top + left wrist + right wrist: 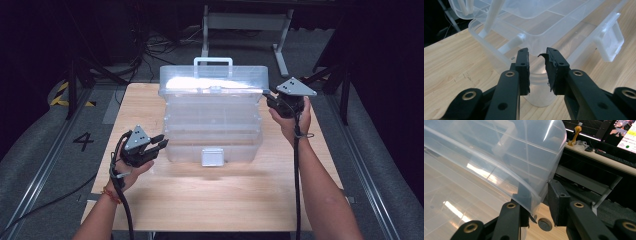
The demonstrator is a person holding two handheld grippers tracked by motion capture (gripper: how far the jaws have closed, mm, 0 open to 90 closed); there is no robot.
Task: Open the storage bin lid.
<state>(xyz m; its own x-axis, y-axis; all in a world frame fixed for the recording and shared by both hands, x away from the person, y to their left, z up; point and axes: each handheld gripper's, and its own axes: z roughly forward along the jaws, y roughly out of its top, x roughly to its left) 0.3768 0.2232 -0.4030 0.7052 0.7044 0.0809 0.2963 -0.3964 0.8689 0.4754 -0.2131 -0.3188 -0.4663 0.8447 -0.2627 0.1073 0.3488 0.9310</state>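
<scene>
A clear plastic toolbox stands on the wooden table with its lid raised upright at the back. Its white handle is on top and its latch hangs at the front. My left gripper sits at the box's front left corner. In the left gripper view its jaws stand apart over the rounded corner of the box, pads off the plastic. My right gripper is at the lid's right edge. There the lid's wall runs between its jaws, which are shut on it.
The table's near half is bare wood, with its edges close on both sides. Grey floor marked with a 4 lies to the left. A white desk frame stands behind the table. A monitor and keyboard sit on a desk beyond the lid.
</scene>
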